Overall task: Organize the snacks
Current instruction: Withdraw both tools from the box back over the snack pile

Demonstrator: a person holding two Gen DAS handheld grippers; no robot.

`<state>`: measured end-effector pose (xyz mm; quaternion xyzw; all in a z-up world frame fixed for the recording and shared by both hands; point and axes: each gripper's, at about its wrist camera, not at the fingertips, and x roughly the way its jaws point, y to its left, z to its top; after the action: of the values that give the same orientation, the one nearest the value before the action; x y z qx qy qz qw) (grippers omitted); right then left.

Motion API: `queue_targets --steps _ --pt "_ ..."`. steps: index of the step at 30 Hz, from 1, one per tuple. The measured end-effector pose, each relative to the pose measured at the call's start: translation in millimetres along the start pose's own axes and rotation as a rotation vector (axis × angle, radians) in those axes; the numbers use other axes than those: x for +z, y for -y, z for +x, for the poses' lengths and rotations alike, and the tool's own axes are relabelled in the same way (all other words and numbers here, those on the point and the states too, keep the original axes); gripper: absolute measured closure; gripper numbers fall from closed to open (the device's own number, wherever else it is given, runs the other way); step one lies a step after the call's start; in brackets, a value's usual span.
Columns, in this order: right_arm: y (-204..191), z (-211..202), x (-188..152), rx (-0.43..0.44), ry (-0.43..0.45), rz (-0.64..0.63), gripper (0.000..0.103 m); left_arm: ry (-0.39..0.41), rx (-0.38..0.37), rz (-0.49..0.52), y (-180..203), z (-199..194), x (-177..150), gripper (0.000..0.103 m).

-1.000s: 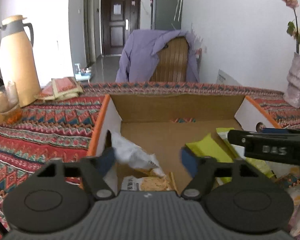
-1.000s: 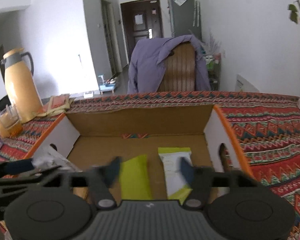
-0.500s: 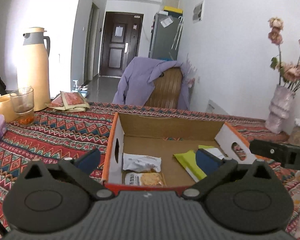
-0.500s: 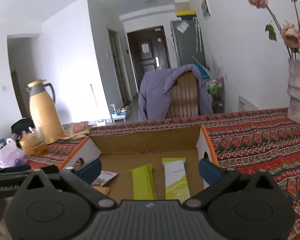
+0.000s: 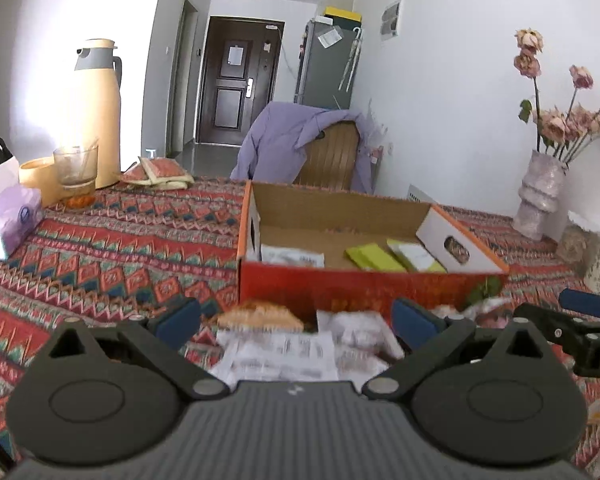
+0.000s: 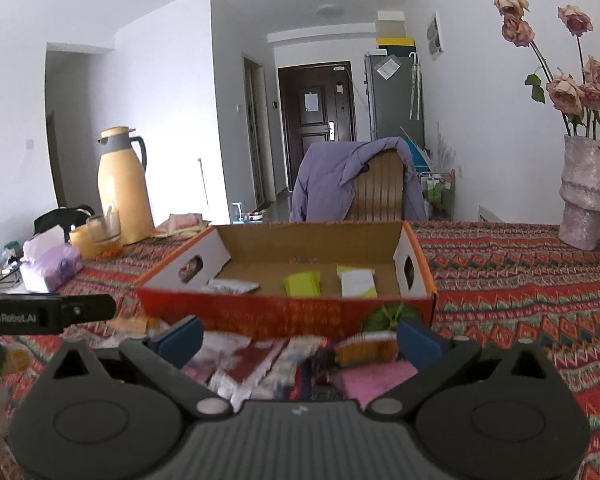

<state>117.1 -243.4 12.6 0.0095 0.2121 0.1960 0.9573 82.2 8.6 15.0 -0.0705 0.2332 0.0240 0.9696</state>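
Note:
An open cardboard box with an orange-red front wall (image 5: 364,284) (image 6: 284,312) stands on the patterned tablecloth. Inside lie a white packet (image 5: 292,257) (image 6: 230,287), a lime-green packet (image 5: 374,258) (image 6: 302,283) and a white-and-green packet (image 5: 416,256) (image 6: 357,282). A pile of loose snack packets (image 5: 284,344) (image 6: 284,364) lies in front of the box. My left gripper (image 5: 296,320) is open and empty above the pile's left part. My right gripper (image 6: 298,336) is open and empty above its right part; a pink packet (image 6: 376,380) lies under it.
A yellow thermos (image 5: 100,112), a glass (image 5: 76,172), a tissue pack (image 5: 8,220) and folded red packets (image 5: 160,170) stand at the table's left. A vase of dried roses (image 6: 584,196) stands at the right. A chair with a purple jacket (image 6: 356,184) is behind the table.
Both grippers have pulled back out of the box and toward the table's near side, opening wider. The loose snack pile has come into view in front of the box.

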Motion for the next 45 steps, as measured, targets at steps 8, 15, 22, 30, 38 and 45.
queue_targets --steps 8,15,22,30,38,45 --pt "-10.4 -20.0 -29.2 0.007 -0.028 -0.034 0.000 -0.036 -0.010 0.010 -5.2 -12.4 -29.8 0.000" --pt "-14.9 -17.5 -53.7 0.022 -0.098 -0.022 0.000 -0.046 -0.001 0.010 -7.2 -12.7 -46.9 0.000" --pt "-22.2 -3.6 -59.6 0.009 -0.153 -0.050 0.000 -0.051 0.014 0.019 -8.2 -6.7 -57.0 0.000" --pt "-26.8 30.4 -60.0 -0.015 -0.252 -0.027 0.000 -0.032 -0.003 0.011 -9.5 -7.7 -59.5 0.000" --pt "-31.6 62.3 -53.9 -0.081 -0.294 -0.003 0.001 -0.041 -0.011 -0.012 -12.7 -6.1 -58.8 0.000" --pt "-33.7 66.6 -56.8 -0.083 -0.296 -0.035 0.006 -0.055 -0.024 -0.040 -17.3 -4.5 -58.7 0.000"
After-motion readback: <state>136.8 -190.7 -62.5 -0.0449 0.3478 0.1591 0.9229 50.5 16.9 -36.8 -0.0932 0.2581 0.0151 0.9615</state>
